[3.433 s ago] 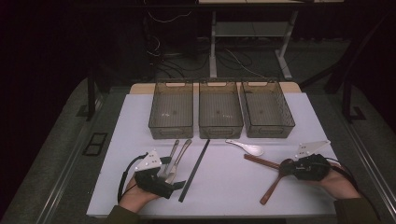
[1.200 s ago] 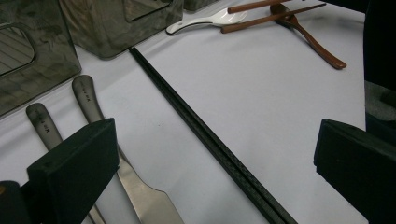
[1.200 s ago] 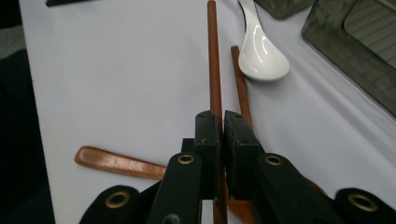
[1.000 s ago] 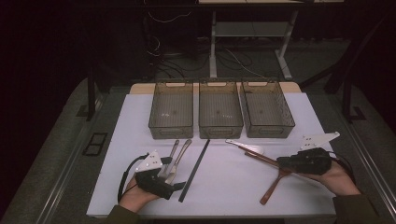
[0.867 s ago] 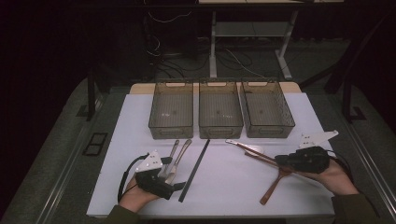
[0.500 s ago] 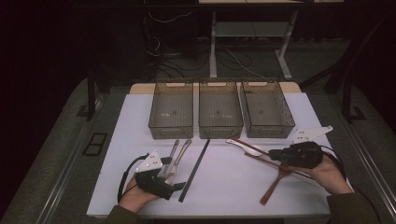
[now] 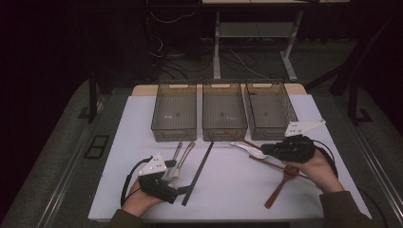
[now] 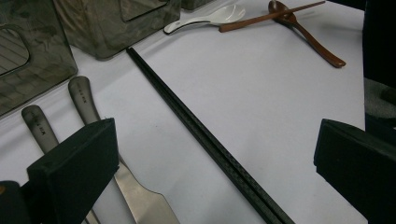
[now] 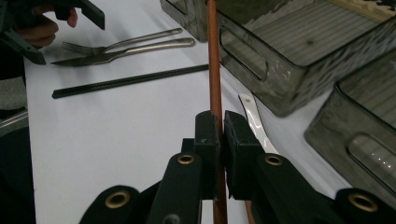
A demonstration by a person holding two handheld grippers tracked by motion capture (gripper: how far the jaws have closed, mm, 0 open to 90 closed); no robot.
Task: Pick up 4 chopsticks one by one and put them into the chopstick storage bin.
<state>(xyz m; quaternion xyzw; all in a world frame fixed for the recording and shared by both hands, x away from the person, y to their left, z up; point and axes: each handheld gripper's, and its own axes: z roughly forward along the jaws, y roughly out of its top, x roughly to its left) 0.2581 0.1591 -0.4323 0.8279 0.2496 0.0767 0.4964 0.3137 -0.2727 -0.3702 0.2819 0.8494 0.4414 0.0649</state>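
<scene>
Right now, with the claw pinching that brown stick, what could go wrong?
1. The right claw grips one thin brown chopstick far from its tip, so it might swivel or slip out.
2. Its long front end points at the middle bin; it could bump the wall.
3. The white spoon lies right under it and might get knocked.

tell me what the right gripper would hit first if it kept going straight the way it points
Probably the middle bin: the right gripper, shut on wooden chopsticks, aims at its near corner, though depth is unclear.
</scene>
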